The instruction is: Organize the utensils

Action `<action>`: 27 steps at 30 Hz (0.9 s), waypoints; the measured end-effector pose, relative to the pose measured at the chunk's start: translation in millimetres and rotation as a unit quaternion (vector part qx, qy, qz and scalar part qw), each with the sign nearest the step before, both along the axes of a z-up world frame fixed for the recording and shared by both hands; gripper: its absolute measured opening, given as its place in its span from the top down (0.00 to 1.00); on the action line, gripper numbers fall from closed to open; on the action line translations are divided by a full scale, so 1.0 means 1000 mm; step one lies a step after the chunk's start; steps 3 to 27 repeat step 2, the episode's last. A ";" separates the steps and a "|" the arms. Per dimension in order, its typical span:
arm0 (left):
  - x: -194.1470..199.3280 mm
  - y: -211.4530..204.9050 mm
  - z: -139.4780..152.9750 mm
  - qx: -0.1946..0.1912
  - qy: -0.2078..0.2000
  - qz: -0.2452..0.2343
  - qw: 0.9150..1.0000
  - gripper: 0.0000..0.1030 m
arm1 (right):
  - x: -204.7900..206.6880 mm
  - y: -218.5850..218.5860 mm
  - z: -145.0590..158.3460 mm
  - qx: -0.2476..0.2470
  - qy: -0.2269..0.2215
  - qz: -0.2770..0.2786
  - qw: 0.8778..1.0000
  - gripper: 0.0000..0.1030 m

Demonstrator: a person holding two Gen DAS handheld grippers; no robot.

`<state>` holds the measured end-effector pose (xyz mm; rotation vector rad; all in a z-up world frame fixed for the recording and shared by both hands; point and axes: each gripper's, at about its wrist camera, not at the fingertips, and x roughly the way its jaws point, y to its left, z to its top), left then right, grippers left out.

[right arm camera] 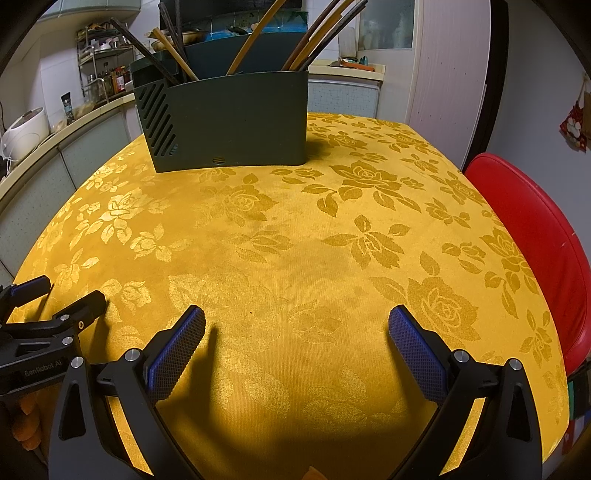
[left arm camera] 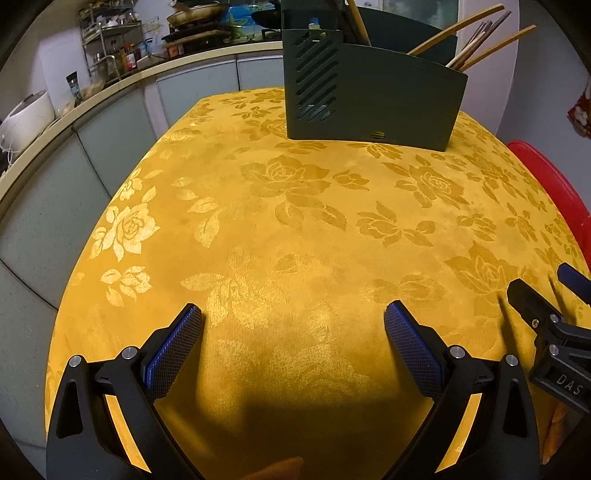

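A dark green utensil holder (left arm camera: pixel 373 96) stands at the far side of the table; it also shows in the right wrist view (right arm camera: pixel 229 118). Several wooden chopsticks and utensils (left arm camera: pixel 476 44) stand upright in it, also seen in the right wrist view (right arm camera: pixel 317 33). My left gripper (left arm camera: pixel 293 317) is open and empty, low over the yellow tablecloth near the front edge. My right gripper (right arm camera: pixel 297 319) is open and empty too, beside the left one. Each shows at the edge of the other's view: the right gripper (left arm camera: pixel 546 291) and the left gripper (right arm camera: pixel 55 291).
A yellow rose-patterned cloth (right arm camera: pixel 295 240) covers the table. A red chair (right arm camera: pixel 535 236) stands at the table's right side. A kitchen counter (left arm camera: pixel 74 107) with a rice cooker (left arm camera: pixel 26 114), bottles and a rack runs along the left and back.
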<state>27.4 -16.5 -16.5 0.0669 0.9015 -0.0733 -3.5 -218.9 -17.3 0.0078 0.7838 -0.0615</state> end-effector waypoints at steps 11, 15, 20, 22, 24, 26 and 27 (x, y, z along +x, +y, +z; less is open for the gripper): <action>0.000 0.000 0.000 0.000 0.000 0.000 1.000 0.06 | 0.000 0.000 0.000 0.000 0.000 0.000 1.000 0.07; 0.000 0.000 0.000 0.000 0.000 0.000 1.000 0.06 | 0.000 0.000 0.000 0.000 0.000 0.000 1.000 0.07; 0.000 0.000 0.000 0.000 0.000 0.000 1.000 0.06 | 0.000 0.000 0.000 0.000 0.000 0.000 1.000 0.07; 0.000 0.000 0.000 0.000 0.000 0.000 1.000 0.06 | 0.000 0.000 0.000 0.000 0.000 0.000 1.000 0.07; 0.000 0.000 0.000 0.000 0.000 0.000 1.000 0.06 | 0.000 0.000 0.000 0.000 0.000 0.000 1.000 0.07; 0.000 0.000 0.000 0.000 0.000 0.000 1.000 0.06 | 0.000 0.000 0.000 0.000 0.000 0.000 1.000 0.07; 0.000 0.000 0.000 0.000 0.000 0.000 1.000 0.06 | 0.000 0.000 0.000 0.000 0.000 0.000 1.000 0.07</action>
